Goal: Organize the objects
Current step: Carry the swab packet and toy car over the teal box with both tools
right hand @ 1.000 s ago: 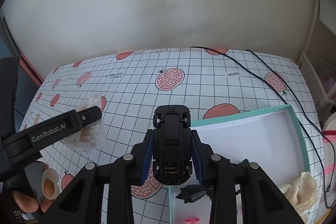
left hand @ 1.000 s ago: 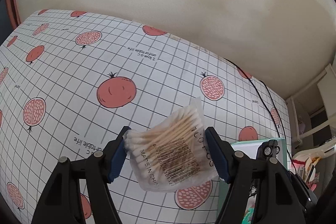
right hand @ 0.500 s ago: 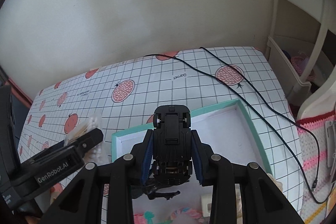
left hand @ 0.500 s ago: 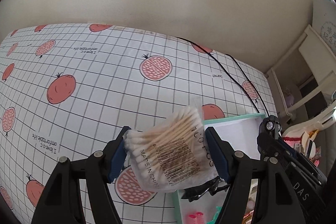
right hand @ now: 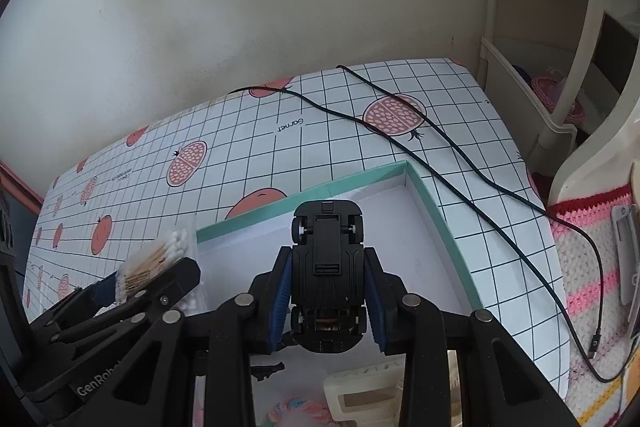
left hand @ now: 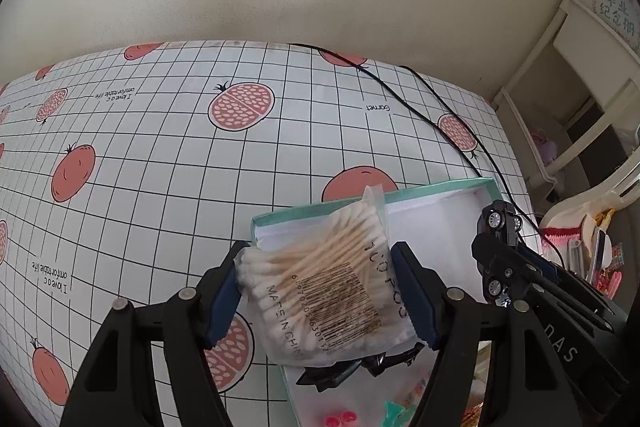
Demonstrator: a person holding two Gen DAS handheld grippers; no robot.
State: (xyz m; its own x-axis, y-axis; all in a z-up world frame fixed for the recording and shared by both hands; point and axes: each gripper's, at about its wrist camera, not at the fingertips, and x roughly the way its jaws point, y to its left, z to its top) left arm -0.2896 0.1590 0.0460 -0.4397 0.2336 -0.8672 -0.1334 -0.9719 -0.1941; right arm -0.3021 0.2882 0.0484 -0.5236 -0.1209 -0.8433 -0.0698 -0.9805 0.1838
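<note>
Our left gripper has its jaws pinching a clear bag of cotton swabs across its width; our right gripper has its jaws clamped on the flanks of a black toy car, underside facing the cam, nose pointing away.

Handling, as we judge it: the swab bag looks v. light and soft, its film prob. slippery, so a squeeze across the bundled sticks seems the firmest hold, not the loose top flap. The car looks like rigid plastic, light; side grip betw. the wheels seems secure, though the wheels could let it roll once set down.

Pose: both grippers hover above the teal-rimmed white box, tilted fwd & down. The bag hangs over the box's near-left corner; the car sits over the bare white middle w/ room below. The left gripper is just beside the right, apart.

Outward: a black clip and small pink bits lie at the box's near end. The box rests on a pomegranate-print grid tablecloth; a black cable runs past its far corner.
</note>
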